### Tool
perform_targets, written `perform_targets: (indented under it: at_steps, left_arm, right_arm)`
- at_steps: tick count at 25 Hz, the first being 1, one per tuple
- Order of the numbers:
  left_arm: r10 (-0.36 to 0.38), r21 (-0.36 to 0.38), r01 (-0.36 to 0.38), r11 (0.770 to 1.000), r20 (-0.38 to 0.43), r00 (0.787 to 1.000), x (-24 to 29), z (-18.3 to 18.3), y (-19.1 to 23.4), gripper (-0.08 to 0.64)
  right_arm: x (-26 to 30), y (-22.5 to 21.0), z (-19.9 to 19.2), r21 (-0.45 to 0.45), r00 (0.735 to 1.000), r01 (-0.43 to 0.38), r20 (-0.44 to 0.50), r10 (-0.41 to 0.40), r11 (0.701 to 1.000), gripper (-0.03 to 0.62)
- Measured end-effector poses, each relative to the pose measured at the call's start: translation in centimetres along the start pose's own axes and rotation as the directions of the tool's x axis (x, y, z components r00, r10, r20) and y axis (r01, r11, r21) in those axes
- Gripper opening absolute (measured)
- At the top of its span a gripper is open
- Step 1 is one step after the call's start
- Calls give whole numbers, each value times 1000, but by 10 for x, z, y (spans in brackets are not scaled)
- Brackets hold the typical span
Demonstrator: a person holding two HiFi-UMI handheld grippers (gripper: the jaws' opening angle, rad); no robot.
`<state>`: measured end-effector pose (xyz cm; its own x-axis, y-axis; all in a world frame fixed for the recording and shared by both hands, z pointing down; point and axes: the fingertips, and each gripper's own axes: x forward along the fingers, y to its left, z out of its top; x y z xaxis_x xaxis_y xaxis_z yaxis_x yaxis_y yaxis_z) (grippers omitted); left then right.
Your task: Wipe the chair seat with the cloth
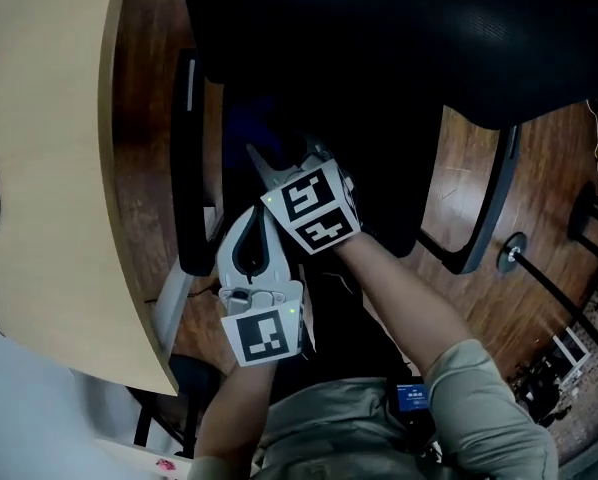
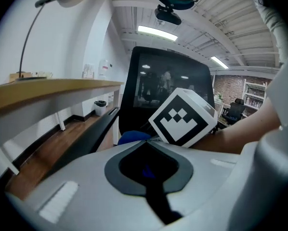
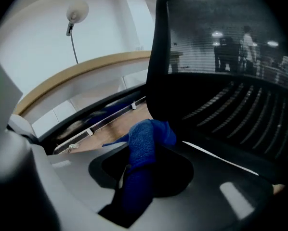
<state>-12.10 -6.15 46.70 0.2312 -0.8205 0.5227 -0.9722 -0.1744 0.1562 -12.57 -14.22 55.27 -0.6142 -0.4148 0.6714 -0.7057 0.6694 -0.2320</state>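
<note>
Hold the right gripper [image 1: 264, 163] pinched on the blue cloth [image 3: 144, 150], poised over the chair seat [image 1: 389, 188] near its left edge. Press the bunched end flat, then sweep toward the right edge in overlapping strokes. Park the left gripper [image 1: 251, 218], pressed together and empty, clear.

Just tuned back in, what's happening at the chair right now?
A person is working over a black office chair with a gripper in each hand. The right gripper is clamped on a blue cloth, which bunches out past its tips toward the seat. The left gripper sits close beside it, jaws together and empty. It is too dark to tell whether the cloth touches the seat yet.
</note>
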Motion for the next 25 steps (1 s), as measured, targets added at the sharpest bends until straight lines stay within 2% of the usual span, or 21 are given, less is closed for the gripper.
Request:
perform_targets:
  at_steps: [4, 8, 13, 19, 25]
  left_arm:
    - [9, -17, -9, 1000, -23, 1000, 18, -30, 13, 5]
    - [60, -35, -60, 998, -21, 998, 27, -47, 32, 5]
    - [61, -10, -62, 998, -50, 997, 35, -61, 37, 5]
    - [21, 26, -19, 999, -62, 998, 46, -58, 20, 5]
    - [-51, 66, 55, 996, -60, 997, 59, -45, -16, 5]
  right_arm:
    - [38, -9, -18, 7, 1000, -6, -21, 6, 1000, 109]
    - [73, -16, -30, 13, 999, -14, -34, 14, 1000, 109]
    - [94, -29, -34, 26, 999, 8, -41, -7, 1000, 109]
    - [72, -63, -40, 70, 997, 76, -39, -74, 995, 109]
    - [15, -123, -64, 159, 978, 207, -55, -201, 965, 109]
